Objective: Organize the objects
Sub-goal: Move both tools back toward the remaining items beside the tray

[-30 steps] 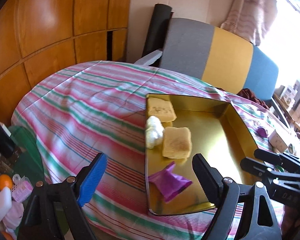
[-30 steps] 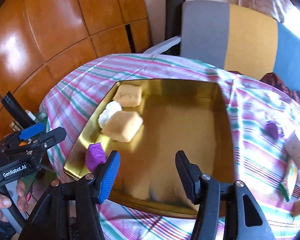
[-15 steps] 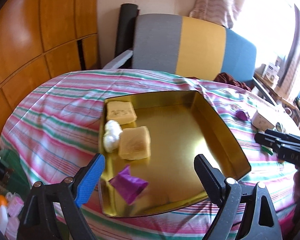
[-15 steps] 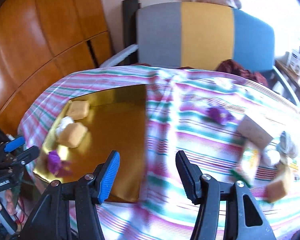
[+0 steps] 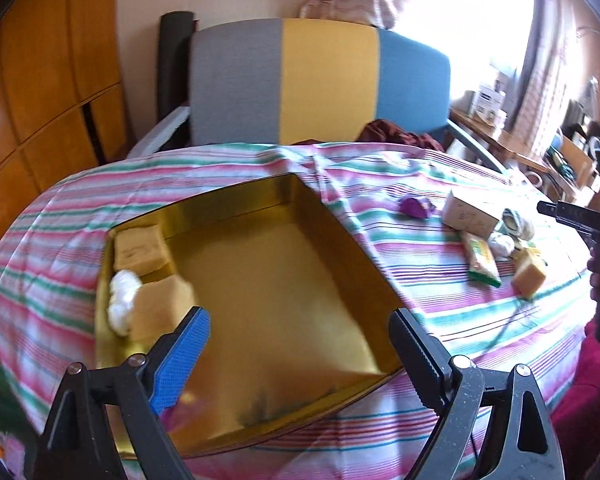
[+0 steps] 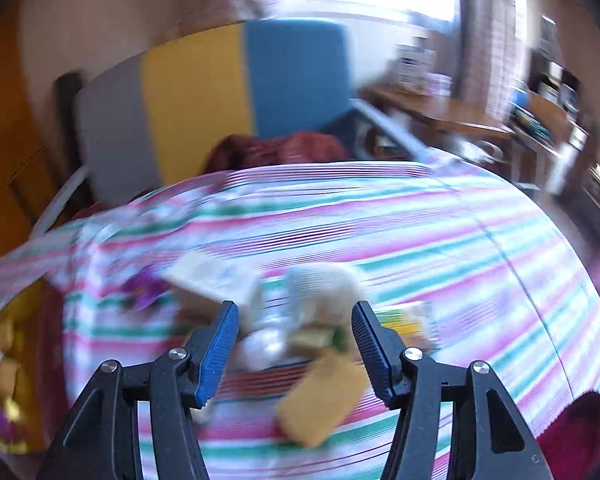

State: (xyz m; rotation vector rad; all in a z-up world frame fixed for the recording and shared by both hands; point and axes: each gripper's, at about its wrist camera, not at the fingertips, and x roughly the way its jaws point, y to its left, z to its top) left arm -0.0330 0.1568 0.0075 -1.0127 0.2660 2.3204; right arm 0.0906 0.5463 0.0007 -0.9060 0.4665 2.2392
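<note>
A gold tray (image 5: 332, 240) lies on the striped cloth. It holds two yellow blocks (image 5: 140, 246) (image 5: 160, 308) and a white ball (image 5: 122, 310) at its left side. My left gripper (image 5: 298, 320) hangs open over the tray's near half, nothing between its fingers. To the right of the tray lie a purple wrapper (image 5: 414, 206), a beige box (image 5: 470, 214), a green-yellow packet (image 5: 480, 258) and a yellow block (image 5: 530, 274). My right gripper (image 6: 294, 320) stands open above that pile. The blurred yellow block (image 6: 320, 396) and white lumps (image 6: 260, 344) lie below its fingers.
A chair with a grey, yellow and blue back (image 5: 320, 80) stands behind the table, a dark red cloth (image 5: 396, 134) on its seat. Wooden panels (image 5: 40, 100) fill the left. A cluttered desk (image 5: 500, 136) stands by the window at right.
Both views have swung to the right. My right gripper left the tray and now hangs over the loose pile. The purple wrapper in the tray has slipped behind my left gripper's blue finger.
</note>
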